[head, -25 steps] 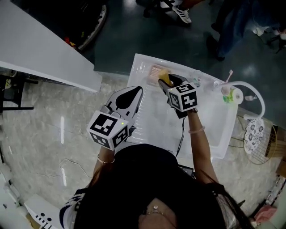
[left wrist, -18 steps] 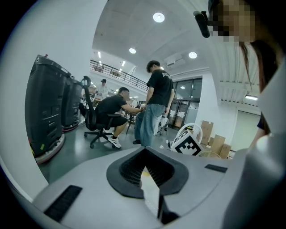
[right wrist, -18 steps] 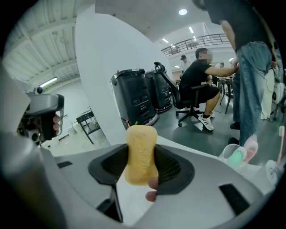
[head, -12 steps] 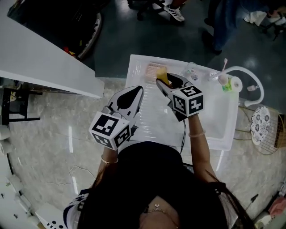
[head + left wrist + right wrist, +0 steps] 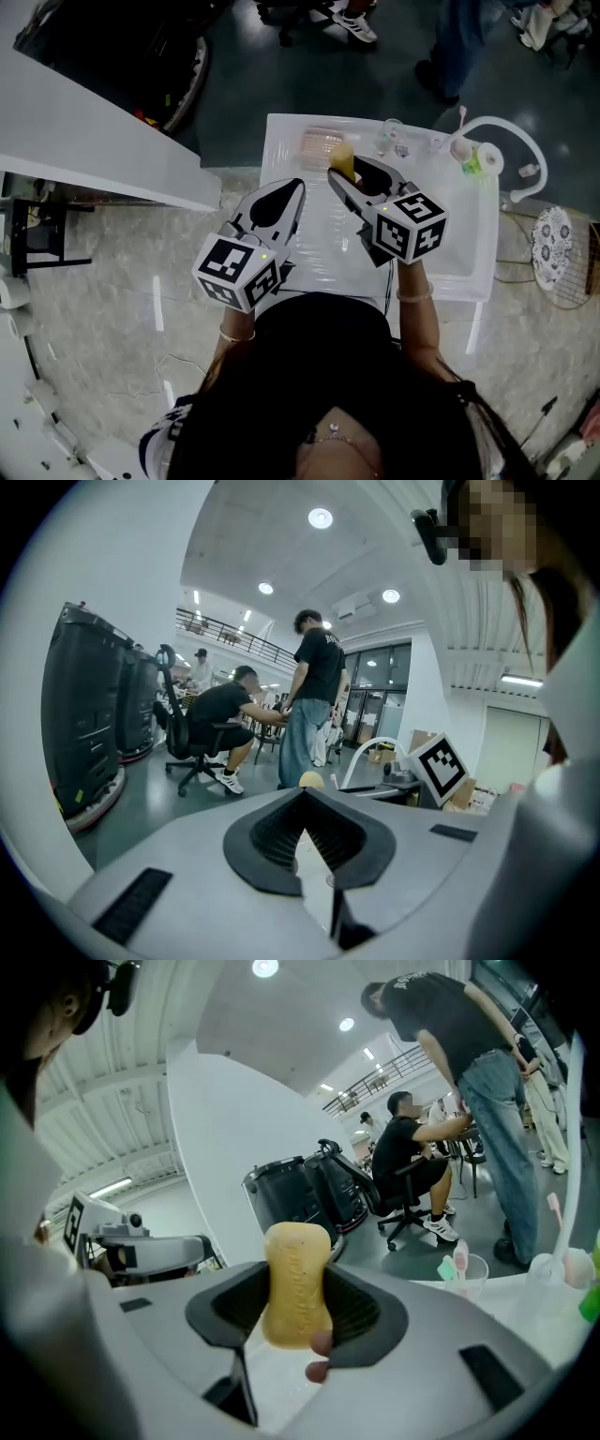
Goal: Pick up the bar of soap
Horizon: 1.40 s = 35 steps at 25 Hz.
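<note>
Yellow and oval, the bar of soap (image 5: 296, 1279) stands on end, clamped between the jaws of the right claw (image 5: 345, 169), over the far left part of the white sink (image 5: 278, 132) and just beside a pink soap dish (image 5: 317, 143). The left claw (image 5: 304, 801) has its jaws together with nothing between them, and is at the sink's left edge, nearer the person than the soap.

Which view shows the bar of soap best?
The right gripper view: the bar of soap stands upright, gripped in the right claw, its face clear. The head view shows only a yellow end at the claw's tip; the left gripper view, a tiny bump.
</note>
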Motion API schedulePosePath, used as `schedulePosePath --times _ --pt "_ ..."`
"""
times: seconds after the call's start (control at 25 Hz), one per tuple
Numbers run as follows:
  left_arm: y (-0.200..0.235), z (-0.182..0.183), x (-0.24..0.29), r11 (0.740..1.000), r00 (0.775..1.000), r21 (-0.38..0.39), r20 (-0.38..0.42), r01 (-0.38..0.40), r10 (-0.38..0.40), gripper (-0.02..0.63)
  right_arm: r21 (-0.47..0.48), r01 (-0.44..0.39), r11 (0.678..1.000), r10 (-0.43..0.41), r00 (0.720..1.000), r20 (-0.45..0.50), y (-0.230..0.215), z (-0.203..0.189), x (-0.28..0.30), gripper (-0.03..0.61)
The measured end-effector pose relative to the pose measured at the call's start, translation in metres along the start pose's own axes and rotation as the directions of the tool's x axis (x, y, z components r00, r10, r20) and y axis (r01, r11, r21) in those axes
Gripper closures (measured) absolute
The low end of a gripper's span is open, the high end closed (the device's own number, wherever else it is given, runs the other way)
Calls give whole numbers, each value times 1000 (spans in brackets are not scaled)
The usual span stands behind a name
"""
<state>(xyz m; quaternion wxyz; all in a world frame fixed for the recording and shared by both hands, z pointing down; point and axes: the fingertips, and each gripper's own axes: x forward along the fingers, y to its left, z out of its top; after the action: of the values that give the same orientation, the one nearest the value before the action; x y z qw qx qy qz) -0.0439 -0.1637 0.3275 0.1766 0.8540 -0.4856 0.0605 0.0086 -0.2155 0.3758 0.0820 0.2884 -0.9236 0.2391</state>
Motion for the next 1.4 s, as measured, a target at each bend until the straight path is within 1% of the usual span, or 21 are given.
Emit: schedulePosePath --times 0.4,0.64,0.88,1.2,1.4 --pt "-37 7 -12 999 998 19 46 41 -42 614 29 -67 997 63 990 124 33 18 -54 393" --pt "-60 2 -22 999 997 21 66 39 -40 614 22 -94 995 89 979 182 47 23 -92 393" --pt "-78 -8 -35 999 996 10 81 37 -38 614 -6 -114 993 113 973 202 67 18 -118 393" --pt "-114 -17 -43 997 993 38 93 63 -67 614 -12 -125 992 124 963 240 82 4 -159 393" --pt "-117 -13 -42 996 993 53 86 78 -82 614 -15 -123 992 122 954 274 88 11 -166 393"
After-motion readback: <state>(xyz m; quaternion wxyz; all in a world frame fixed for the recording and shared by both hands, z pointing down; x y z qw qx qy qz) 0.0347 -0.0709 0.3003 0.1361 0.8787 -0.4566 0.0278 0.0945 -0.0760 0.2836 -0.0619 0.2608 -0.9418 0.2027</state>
